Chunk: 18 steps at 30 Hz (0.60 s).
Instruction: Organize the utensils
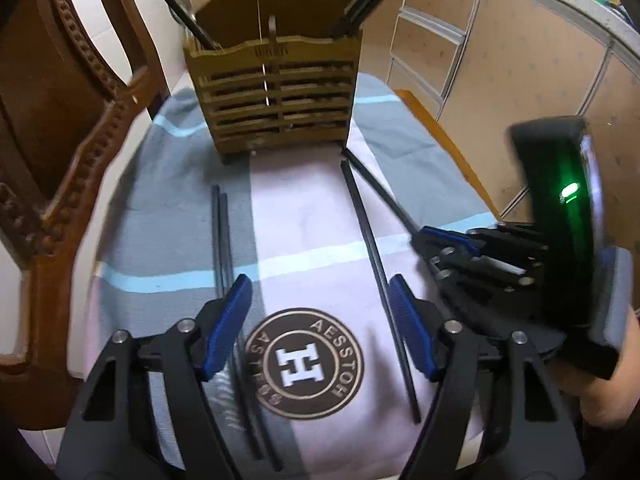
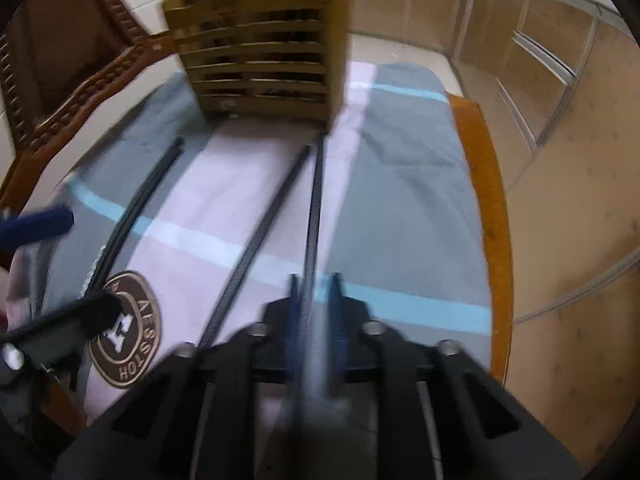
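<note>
Wooden caddy [image 2: 256, 52] is standing ahead of both. Right hand-held gripper [image 2: 316, 300] is pinching shut on one black chopstick [image 2: 314, 208], long axis running straight ahead toward the caddy; best lifting level. Left hand-held gripper [image 1: 320, 320] is hanging partly open, empty, chopstick pair [image 1: 222, 236] beside its left finger.

cloth [image 1: 320, 216] — grey, pale pink, light-blue stripes | chopsticks [image 1: 376, 264] — black | holder [image 1: 276, 92] — brown slats
</note>
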Motion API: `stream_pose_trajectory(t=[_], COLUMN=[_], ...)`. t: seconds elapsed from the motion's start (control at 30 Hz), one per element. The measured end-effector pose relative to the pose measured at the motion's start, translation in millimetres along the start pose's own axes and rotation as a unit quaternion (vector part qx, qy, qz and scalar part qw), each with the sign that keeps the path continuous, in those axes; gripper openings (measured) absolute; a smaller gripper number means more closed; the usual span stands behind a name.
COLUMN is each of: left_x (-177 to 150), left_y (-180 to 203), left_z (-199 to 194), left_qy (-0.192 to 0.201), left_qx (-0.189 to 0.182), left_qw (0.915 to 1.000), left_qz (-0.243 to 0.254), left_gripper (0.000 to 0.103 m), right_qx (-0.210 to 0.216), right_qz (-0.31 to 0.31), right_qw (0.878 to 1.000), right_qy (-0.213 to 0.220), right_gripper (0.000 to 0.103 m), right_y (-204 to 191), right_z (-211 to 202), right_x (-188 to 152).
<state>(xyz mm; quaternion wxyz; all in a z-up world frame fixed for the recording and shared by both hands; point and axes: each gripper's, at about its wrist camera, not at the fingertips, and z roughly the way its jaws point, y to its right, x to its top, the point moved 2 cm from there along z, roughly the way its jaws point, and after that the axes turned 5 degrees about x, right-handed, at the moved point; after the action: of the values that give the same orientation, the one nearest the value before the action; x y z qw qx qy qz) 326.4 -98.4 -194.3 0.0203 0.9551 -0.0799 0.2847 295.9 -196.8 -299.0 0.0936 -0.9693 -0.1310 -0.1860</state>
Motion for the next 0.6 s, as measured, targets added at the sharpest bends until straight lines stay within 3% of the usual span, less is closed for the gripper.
stream_pose_trajectory(t=[0.2, 0.3, 0.4, 0.6], left_x=[6, 9, 15, 2], left_y=[25, 37, 37, 14], left_z=[34, 59, 60, 44], left_qy=[-0.029, -0.06, -0.06, -0.086], left_qx=[-0.003, 0.0, 0.012, 0.011], left_qw=[0.9995, 0.9981, 0.9981, 0.9961], left_qz=[0.012, 0.017, 0.003, -0.019], left_gripper=[0.065, 0.048, 0.04, 0.009], right_qx=[0.0, 0.008, 0.017, 0.03], right_qz=[0.031, 0.044, 0.051, 0.055], right_qw=[0.999, 0.999, 0.998, 0.998], right_qy=[-0.018, -0.026, -0.03, -0.031], right_gripper=[0.006, 0.006, 0.006, 0.006], right_y=[21, 28, 31, 30], right_z=[-11, -20, -27, -32], right_x=[-13, -26, -37, -45])
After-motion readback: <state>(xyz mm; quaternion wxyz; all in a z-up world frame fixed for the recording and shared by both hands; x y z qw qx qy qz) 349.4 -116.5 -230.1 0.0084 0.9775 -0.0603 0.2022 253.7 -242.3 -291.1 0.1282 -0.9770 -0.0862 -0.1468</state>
